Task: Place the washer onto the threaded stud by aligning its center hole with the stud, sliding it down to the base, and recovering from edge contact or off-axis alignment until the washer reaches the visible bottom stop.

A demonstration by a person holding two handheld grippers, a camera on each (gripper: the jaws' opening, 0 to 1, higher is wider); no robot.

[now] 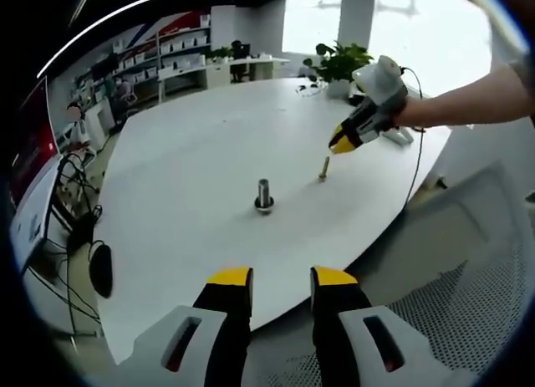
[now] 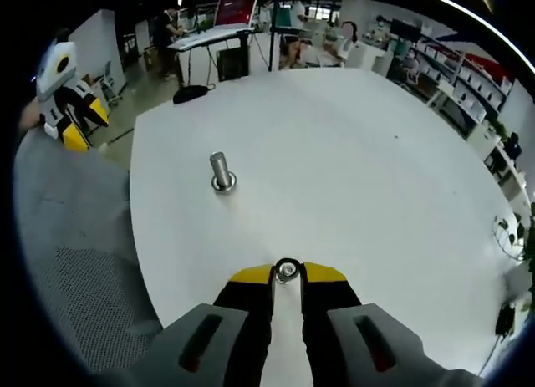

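Left gripper view. The left gripper (image 1: 282, 280) rose from the 6 o'clock edge, its yellow-tipped fingers (image 1: 230, 278) apart with nothing between them, hanging off the near edge of the white table (image 1: 192, 178). Just beyond, toward 12 o'clock of the tips, a steel cylinder (image 1: 264, 195) stood upright on a ringed base. A little farther, at 1 o'clock, the brass-coloured threaded stud (image 1: 323, 169) stood upright and bare on the tabletop. Above it, at 2 o'clock, the right gripper (image 1: 340, 142) was held by a forearm (image 1: 468, 99) reaching in from the 3 o'clock edge, tips angled down toward the stud but clear of it. A mesh chair (image 1: 451, 295) lay at 4 o'clock; a potted plant (image 1: 338, 65) stood at the far table edge, and shelving (image 1: 180, 57) lined the back wall.

Right gripper view. The right gripper's tips were closed together on the washer (image 2: 287, 271), which sat flat between them with its centre hole visible, held above the table. The stud itself could not be made out here. Farther out, at 11 o'clock, the steel cylinder (image 2: 221, 171) stood on the table. At 10 o'clock, past the table edge, the left gripper (image 2: 75, 124) hung with its fingers apart. Desks (image 2: 217, 36) stood beyond.
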